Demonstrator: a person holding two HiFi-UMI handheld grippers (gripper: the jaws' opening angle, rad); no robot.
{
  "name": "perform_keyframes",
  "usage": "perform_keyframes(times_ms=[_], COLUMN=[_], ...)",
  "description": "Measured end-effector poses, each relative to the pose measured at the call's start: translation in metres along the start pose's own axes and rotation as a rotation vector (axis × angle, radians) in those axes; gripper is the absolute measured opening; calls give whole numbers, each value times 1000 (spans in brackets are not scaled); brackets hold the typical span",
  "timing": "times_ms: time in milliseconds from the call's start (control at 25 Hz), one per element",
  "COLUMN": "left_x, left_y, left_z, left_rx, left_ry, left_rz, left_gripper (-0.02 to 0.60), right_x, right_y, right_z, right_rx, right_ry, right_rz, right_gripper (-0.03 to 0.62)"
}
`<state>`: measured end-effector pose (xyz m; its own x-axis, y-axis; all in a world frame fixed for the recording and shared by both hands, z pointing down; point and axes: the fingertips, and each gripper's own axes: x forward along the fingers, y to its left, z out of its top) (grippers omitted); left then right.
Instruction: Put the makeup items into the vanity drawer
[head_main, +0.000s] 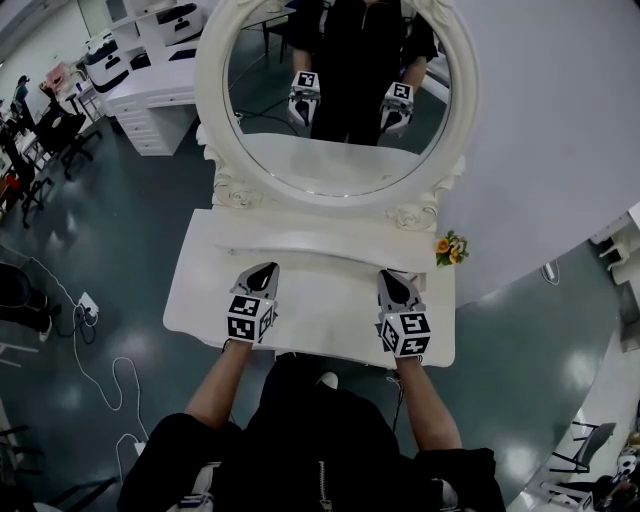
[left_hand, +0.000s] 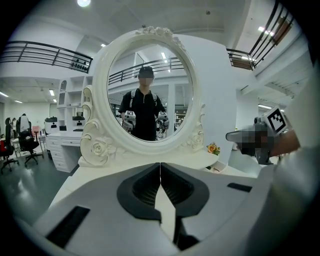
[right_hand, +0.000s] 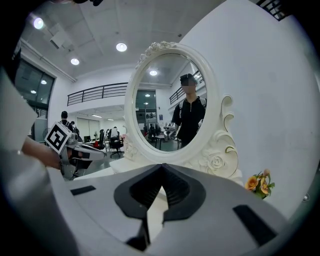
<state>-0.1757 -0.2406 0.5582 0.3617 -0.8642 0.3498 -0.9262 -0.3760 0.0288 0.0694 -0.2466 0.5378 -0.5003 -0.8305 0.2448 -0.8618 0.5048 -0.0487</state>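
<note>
Left tongs (head_main: 264, 270) and right tongs (head_main: 392, 277) are held side by side and well apart over the near half of the white bench (head_main: 320, 300). Each is pointed toward the mirror (head_main: 340, 165) and tipped slightly downward, with a bare forearm stretched straight behind it. In both gripper views the jaws are seen closed together, their black ribbed pads meeting at the tips with nothing between them. A cube with square black-and-white markers is carried on the back of each pair. The bench top is smooth, matt and pale, with rounded corners and a raised curved shelf at the back, and the oval mirror is set on that shelf in a thick white frame carved with roses and scrolls. A small bunch of orange and yellow flowers (head_main: 451, 248) is placed at the shelf's right end, close to the plain pale wall (head_main: 560, 130) that runs along that side. The drawer cannot be seen in any view, the front below the near edge being hidden by the top. Dark glossy floor (head_main: 130, 250) is left open to the left of the bench, crossed by a loose white cable (head_main: 100, 370).
</note>
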Motion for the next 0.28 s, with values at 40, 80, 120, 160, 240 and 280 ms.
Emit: perform_keyframes(times_ms=[40,80,120,160,240,280], left_x=[1,1,2,3,4,5], left_y=[-1,-1,-3,-4,-7,-8], left_z=[-1,-2,-3,-4,-6,-7], left_rx=[-1,-3,-4,-5,-4,-3], left_ry=[1,2,5,8,12,14], left_rz=[1,0,-1,-2,-4,-5], left_gripper=[21,21,21,21,21,21], right_x=[0,-1,-1,-2,-3,-3], right_y=[-1,-2,-3,-5,-7,-9], right_z=[-1,-2,-3,-3,-5,-5], right_rx=[2,4,5,6,7,7], right_ry=[1,2,4,4,5,5], right_rz=[0,-1,-3,-4,-5,-5], right_gripper=[3,3,3,3,3,3])
